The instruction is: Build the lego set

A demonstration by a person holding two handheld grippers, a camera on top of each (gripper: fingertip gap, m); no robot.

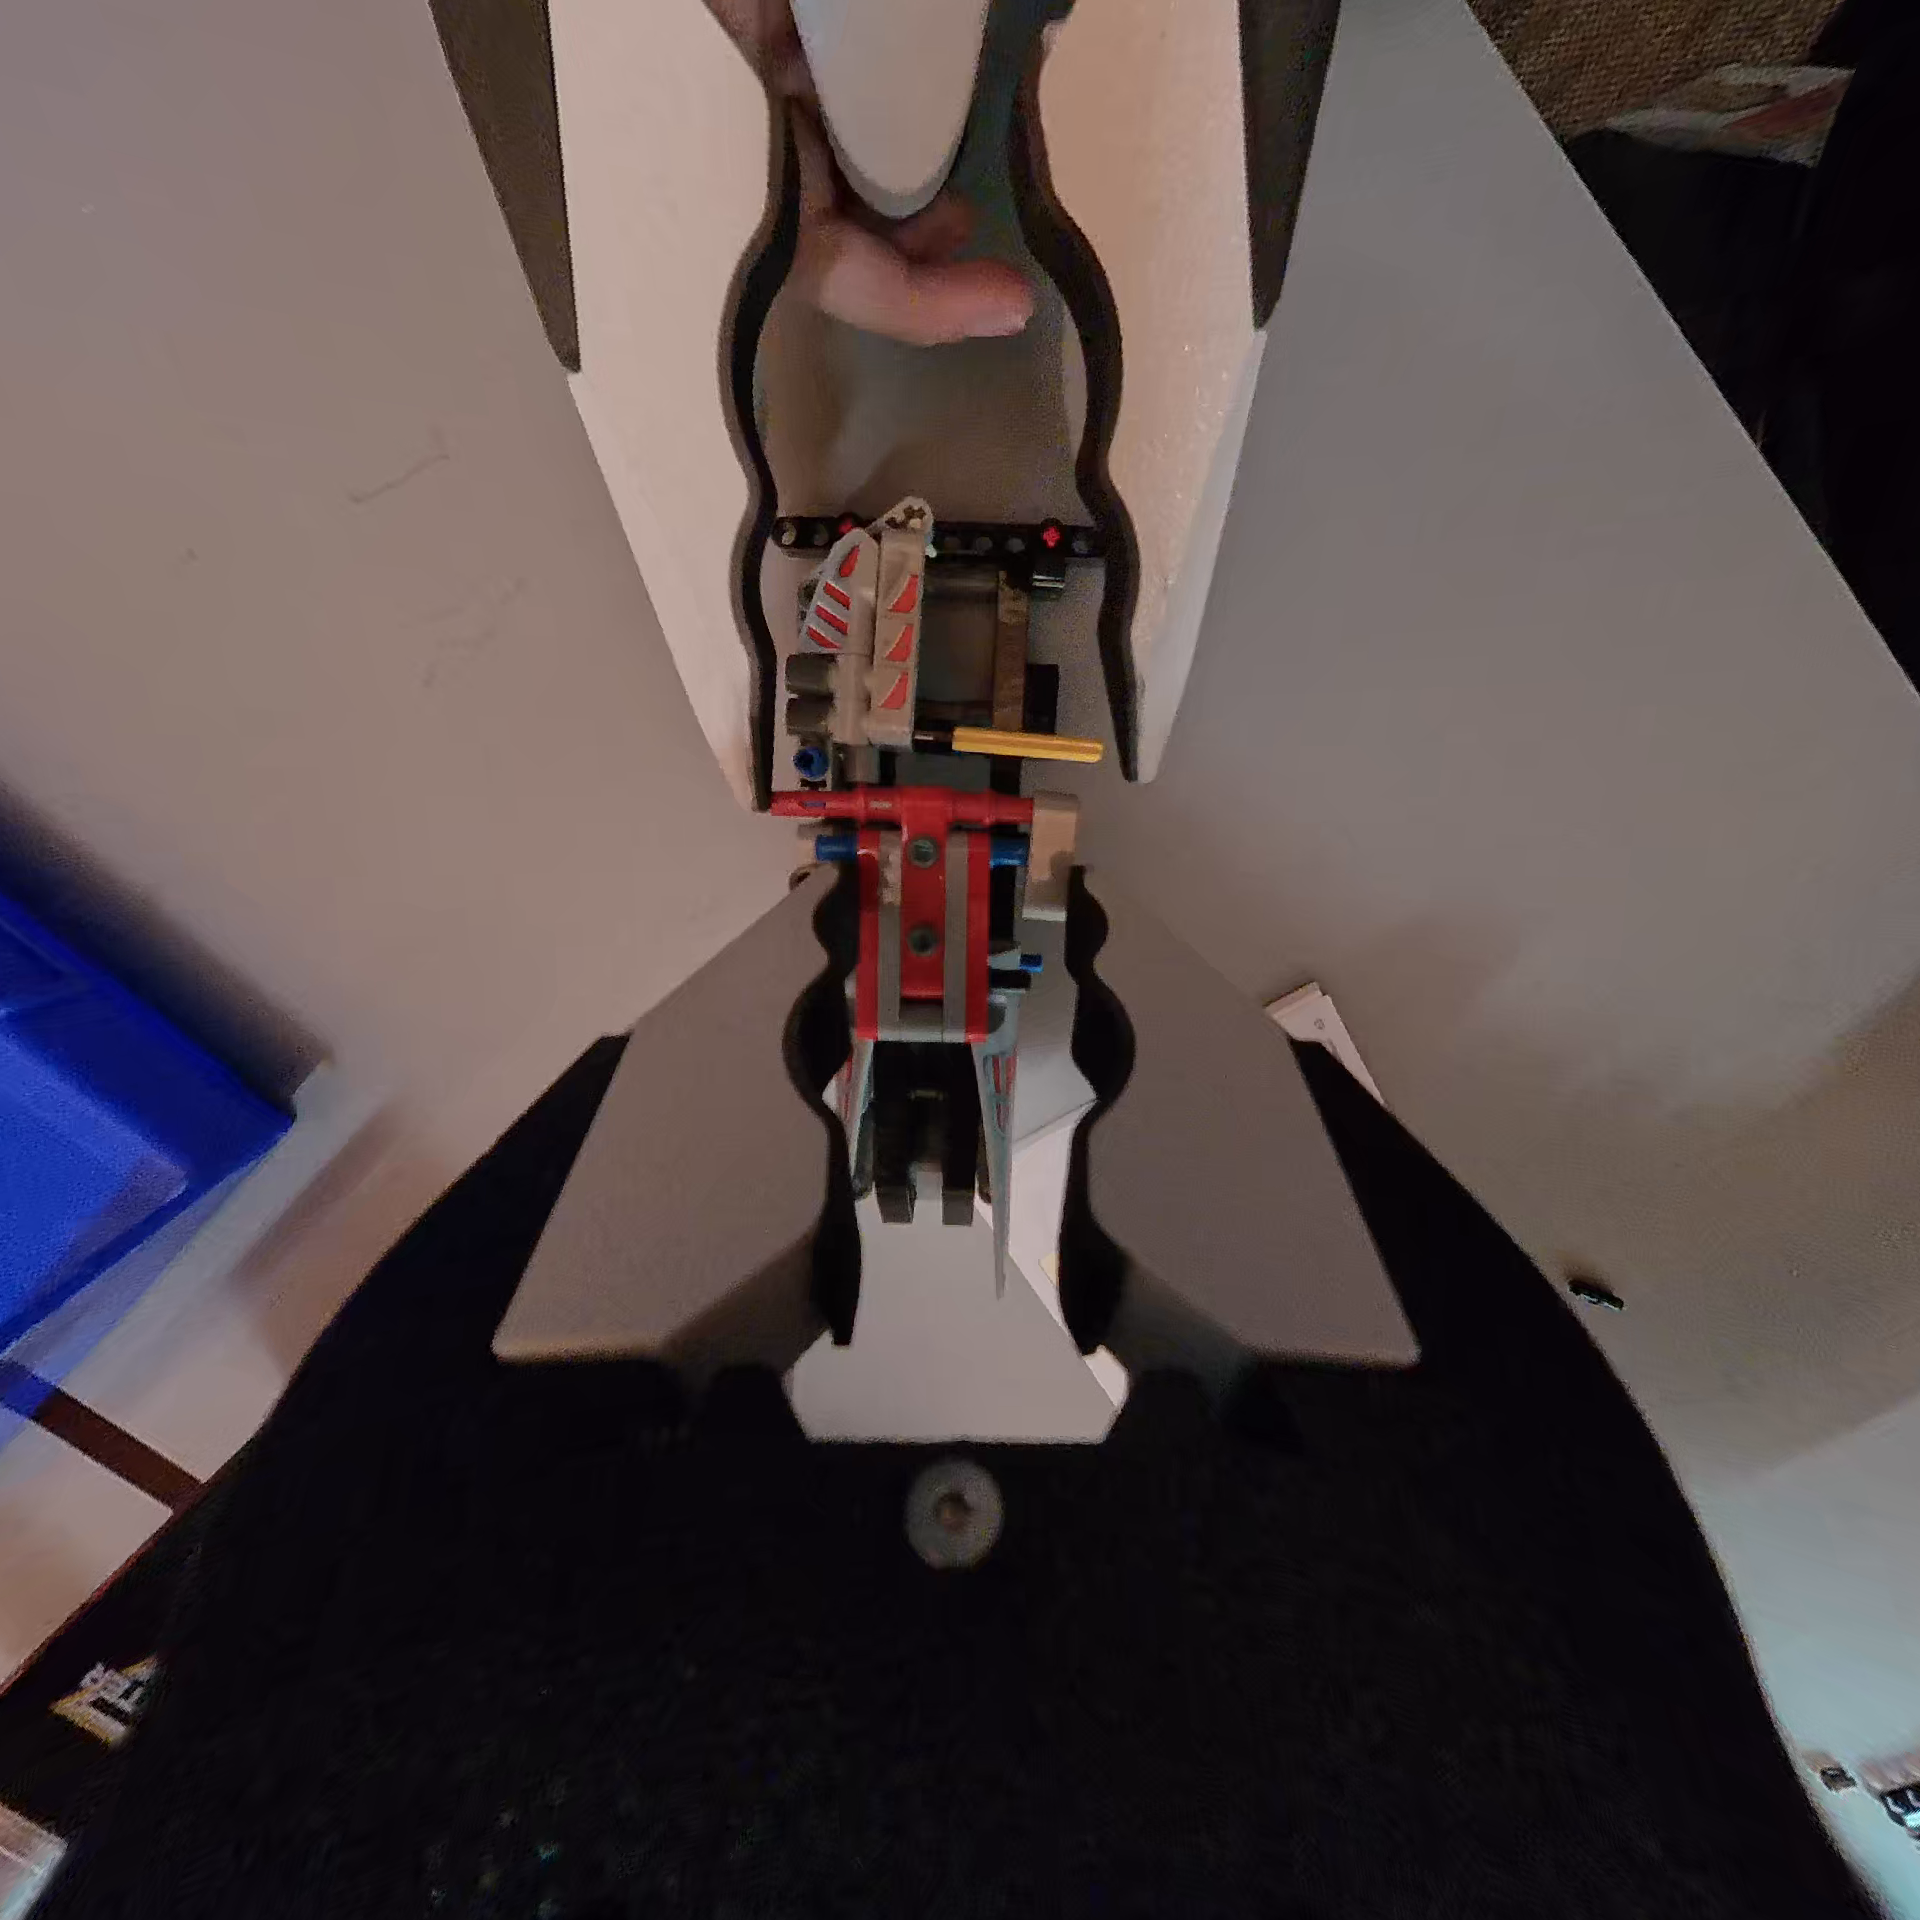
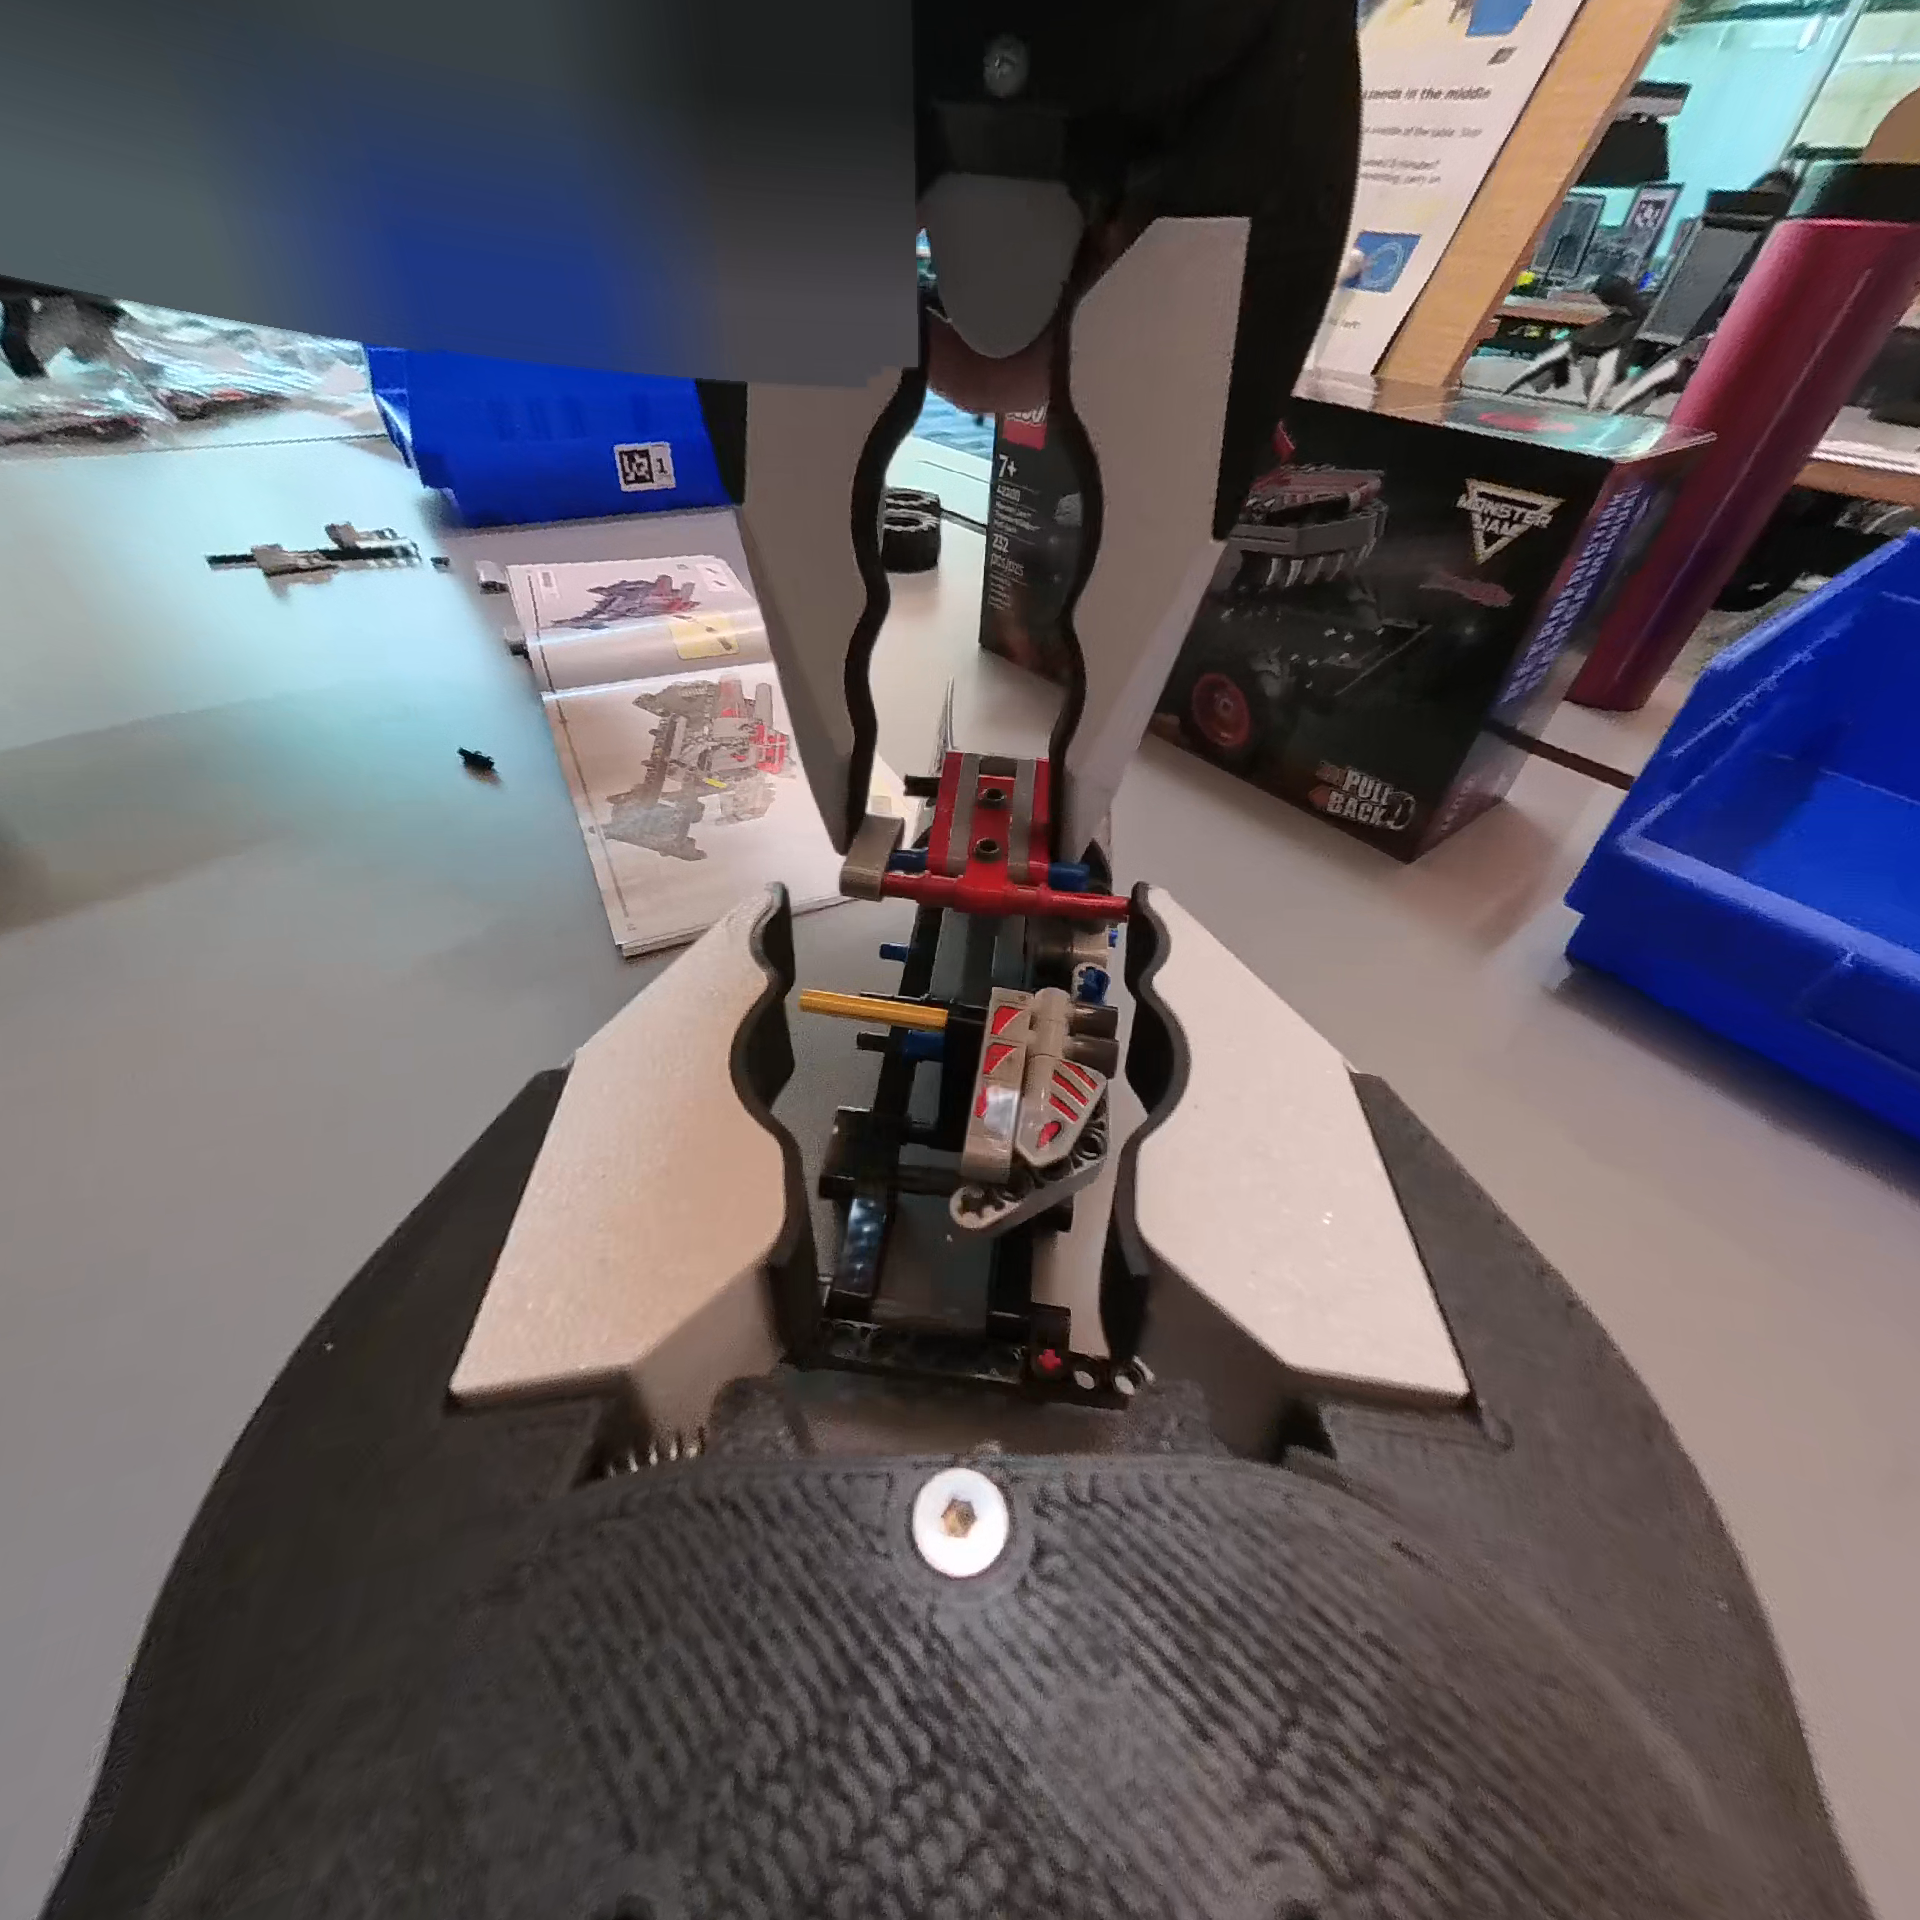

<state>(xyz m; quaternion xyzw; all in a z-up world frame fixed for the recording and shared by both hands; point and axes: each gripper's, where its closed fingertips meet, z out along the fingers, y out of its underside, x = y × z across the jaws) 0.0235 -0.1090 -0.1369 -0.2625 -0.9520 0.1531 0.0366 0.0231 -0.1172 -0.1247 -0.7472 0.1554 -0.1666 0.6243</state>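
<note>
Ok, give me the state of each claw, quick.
Left claw: shut on the red end of the lego model.
Right claw: shut on the black end of the same lego model.

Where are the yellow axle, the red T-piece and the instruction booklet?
Yellow axle [image 2: 871, 1010]: right wrist view, middle of the bare shaft.
Red T-piece [image 1: 902, 805]: left wrist view, centre of its crossbar.
Instruction booklet [image 2: 665, 748]: right wrist view, lower open page, on the table.
</note>
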